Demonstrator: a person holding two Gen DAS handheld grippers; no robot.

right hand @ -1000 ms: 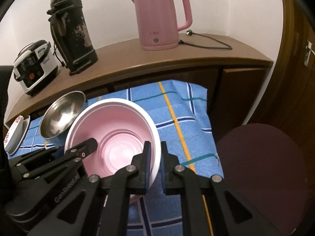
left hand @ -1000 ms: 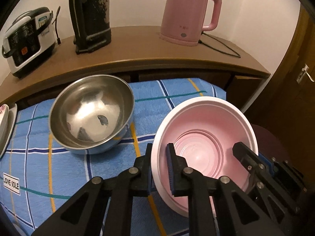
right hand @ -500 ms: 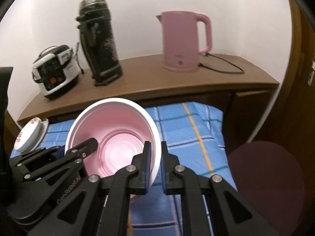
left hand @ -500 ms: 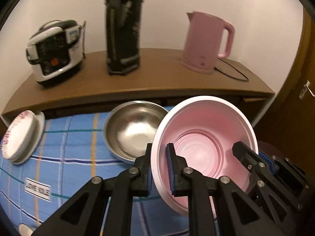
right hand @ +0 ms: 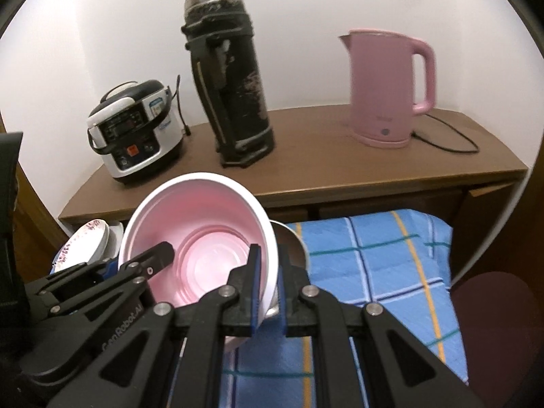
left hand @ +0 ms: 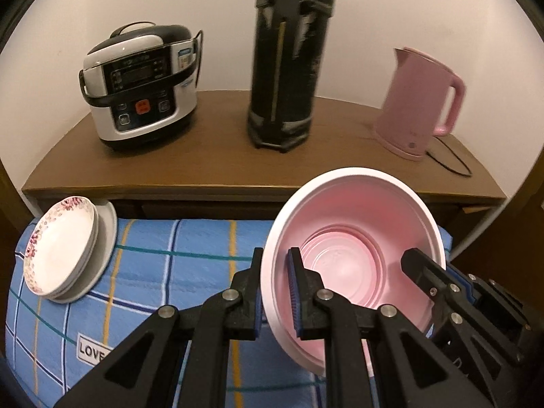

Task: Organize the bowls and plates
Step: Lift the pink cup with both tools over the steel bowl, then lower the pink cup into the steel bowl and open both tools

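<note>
Two tools are holding one pink bowl point(left hand: 353, 258) up in the air over a blue checked cloth point(left hand: 163, 272). The left tool point(left hand: 274, 292) is pinching the bowl's left rim, with one finger inside and one outside. The right tool point(right hand: 268, 289) is pinching the rim on the other side the same way. Both are squeezed tight on the bowl, and the bowl is tipping a little so its open side is facing the cameras. A metal bowl point(right hand: 292, 244) is sitting on the cloth right behind and under the pink one, peeking out by the right tool. I think the pink bowl is going into it, so the metal bowl is closer to the right tool. A pile of plates point(left hand: 64, 251) is leaning at the far left of the cloth, nearer the left tool. Behind, on the table point(left hand: 217, 156), a cooker point(left hand: 139, 85), a tall black flask point(left hand: 289, 61) and a pink kettle point(left hand: 418, 102) are standing.
</note>
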